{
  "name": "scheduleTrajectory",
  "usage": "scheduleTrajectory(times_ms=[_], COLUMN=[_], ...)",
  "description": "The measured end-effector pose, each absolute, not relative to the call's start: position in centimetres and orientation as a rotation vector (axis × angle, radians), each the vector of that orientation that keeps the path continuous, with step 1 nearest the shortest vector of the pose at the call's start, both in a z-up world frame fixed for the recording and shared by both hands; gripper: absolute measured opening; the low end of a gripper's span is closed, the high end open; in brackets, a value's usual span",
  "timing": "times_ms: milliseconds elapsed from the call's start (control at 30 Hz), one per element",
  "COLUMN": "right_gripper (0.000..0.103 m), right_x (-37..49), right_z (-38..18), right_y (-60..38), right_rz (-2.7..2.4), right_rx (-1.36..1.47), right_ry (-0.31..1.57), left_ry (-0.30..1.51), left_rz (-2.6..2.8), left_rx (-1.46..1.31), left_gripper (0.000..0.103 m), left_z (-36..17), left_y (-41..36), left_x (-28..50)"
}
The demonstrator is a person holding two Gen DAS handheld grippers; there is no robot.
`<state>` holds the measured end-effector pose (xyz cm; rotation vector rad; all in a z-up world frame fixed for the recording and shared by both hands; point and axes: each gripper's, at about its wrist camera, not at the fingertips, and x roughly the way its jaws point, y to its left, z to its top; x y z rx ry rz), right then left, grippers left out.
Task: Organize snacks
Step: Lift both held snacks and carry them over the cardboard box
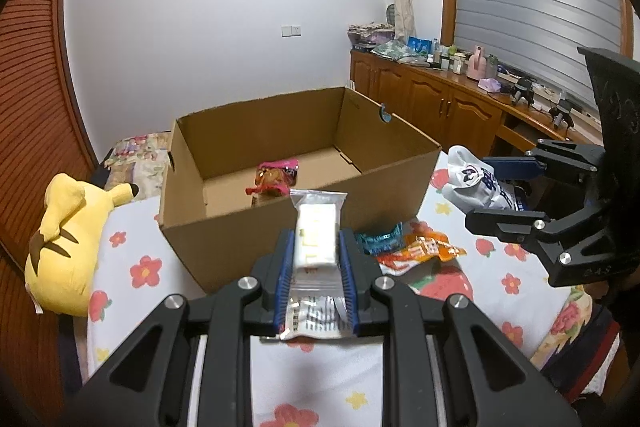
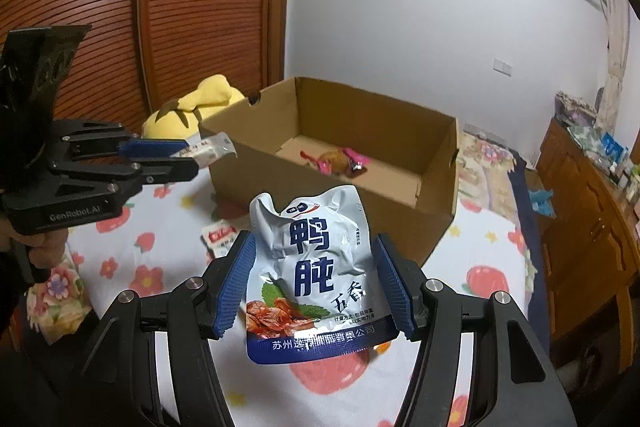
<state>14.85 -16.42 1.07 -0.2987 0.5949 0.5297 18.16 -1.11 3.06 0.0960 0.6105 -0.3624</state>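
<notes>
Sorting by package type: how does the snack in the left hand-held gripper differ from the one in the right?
The small clear packet in the left hand-held gripper is narrow and see-through, showing a white block; the silver pouch in the right hand-held gripper is wider, opaque and printed with big blue characters. The packet looks flat and stiff, the pouch crumpled. Both are gripped by their side edges, lifted off the bed, outside the cardboard box.

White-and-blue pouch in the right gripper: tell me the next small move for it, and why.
Probably carry the white-and-blue pouch forward over the near wall of the cardboard box before letting go. The right gripper is shut on it, clear of the floral sheet, and the box stands open just ahead with only a pink-wrapped snack inside.
</notes>
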Motion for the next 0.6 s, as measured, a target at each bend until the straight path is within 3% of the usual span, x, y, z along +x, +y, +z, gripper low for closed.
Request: scheduleTrajectory(times_ms=[600], right_gripper=[0.062], right_x=[22.1], right_z=[2.7], right_y=[-15.4], right_rz=[0.571], right_rx=[-0.302], right_ry=[0.588], left_ry=[0.626], left_rz=[-0.322], left_rx=[0.141], left_gripper=[0.020], left_z=[4.5], left_y=[-1.3], left_x=[26.0])
